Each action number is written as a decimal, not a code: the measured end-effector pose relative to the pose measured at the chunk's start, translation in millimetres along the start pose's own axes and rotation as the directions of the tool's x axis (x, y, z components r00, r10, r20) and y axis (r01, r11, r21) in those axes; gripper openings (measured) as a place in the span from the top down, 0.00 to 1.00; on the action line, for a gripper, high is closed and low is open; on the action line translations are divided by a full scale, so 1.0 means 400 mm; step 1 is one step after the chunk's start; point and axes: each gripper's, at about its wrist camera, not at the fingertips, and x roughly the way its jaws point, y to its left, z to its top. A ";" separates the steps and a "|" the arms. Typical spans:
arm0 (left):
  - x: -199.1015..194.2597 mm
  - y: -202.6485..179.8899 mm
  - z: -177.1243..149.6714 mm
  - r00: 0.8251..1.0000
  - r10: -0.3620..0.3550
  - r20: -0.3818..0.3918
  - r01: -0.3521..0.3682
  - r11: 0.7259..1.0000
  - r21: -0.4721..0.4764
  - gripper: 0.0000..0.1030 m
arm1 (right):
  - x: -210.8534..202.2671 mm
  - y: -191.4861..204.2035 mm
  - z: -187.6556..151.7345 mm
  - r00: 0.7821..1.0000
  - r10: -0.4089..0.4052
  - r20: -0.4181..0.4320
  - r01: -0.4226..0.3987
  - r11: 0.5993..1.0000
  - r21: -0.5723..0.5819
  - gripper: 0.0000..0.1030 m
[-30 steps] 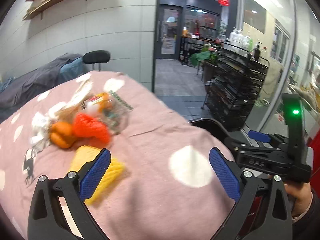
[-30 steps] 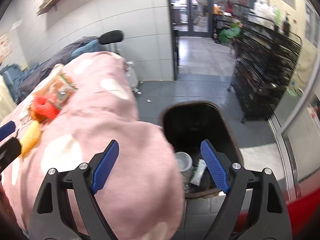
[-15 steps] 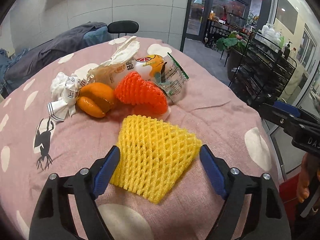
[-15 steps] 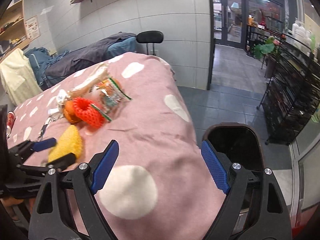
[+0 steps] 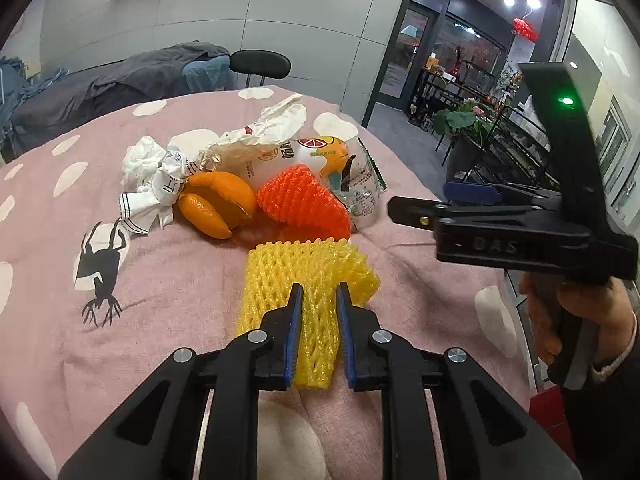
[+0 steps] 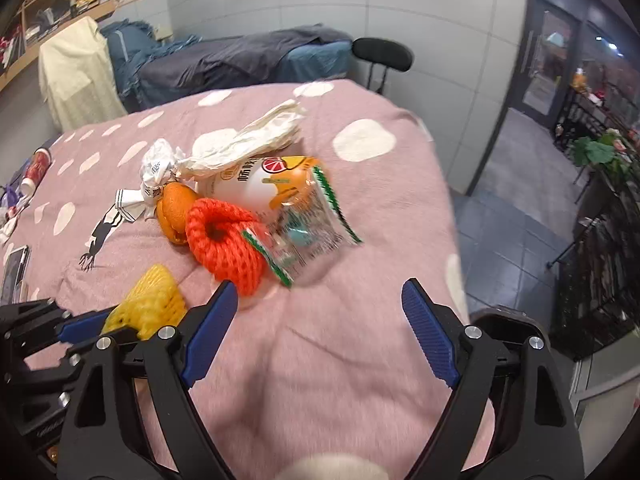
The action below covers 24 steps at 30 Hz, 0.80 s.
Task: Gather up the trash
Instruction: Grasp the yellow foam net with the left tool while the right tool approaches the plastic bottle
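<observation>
My left gripper is shut on a yellow foam fruit net lying on the pink spotted tablecloth; the net also shows in the right wrist view. Behind it lie an orange-red foam net, orange peel, a plastic snack bag, crumpled white paper and a paper wrapper. My right gripper is open and empty, above the table to the right of the pile, with the orange-red net just ahead of its left finger.
A dark trash bin stands on the floor beyond the table's right edge. A black chair and a bed with dark bedding are behind the table. A black wire rack is at the right. A phone lies at the table's left.
My left gripper has closed on the yellow net, which it straddled open half a second ago. My right gripper has swung from over the bin toward the trash pile, still open.
</observation>
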 end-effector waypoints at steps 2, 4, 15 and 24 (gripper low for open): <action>-0.010 0.004 0.005 1.000 -0.002 0.012 0.002 1.000 -0.009 0.86 | 0.038 -0.004 0.029 1.000 0.006 -0.025 -0.006 1.000 0.004 0.21; -0.020 0.011 0.010 1.000 -0.005 0.023 0.005 1.000 -0.018 0.86 | 0.073 0.003 0.051 0.999 0.005 -0.054 -0.006 1.000 -0.021 0.23; -0.025 0.027 0.015 0.999 -0.019 0.029 0.020 0.998 -0.054 0.86 | 0.132 0.022 0.079 0.993 -0.029 -0.111 0.018 0.994 -0.107 0.65; -0.029 -0.010 0.018 0.998 -0.044 0.034 0.045 0.998 -0.032 0.86 | 0.057 -0.002 0.035 0.999 -0.001 -0.040 0.000 1.000 -0.024 0.75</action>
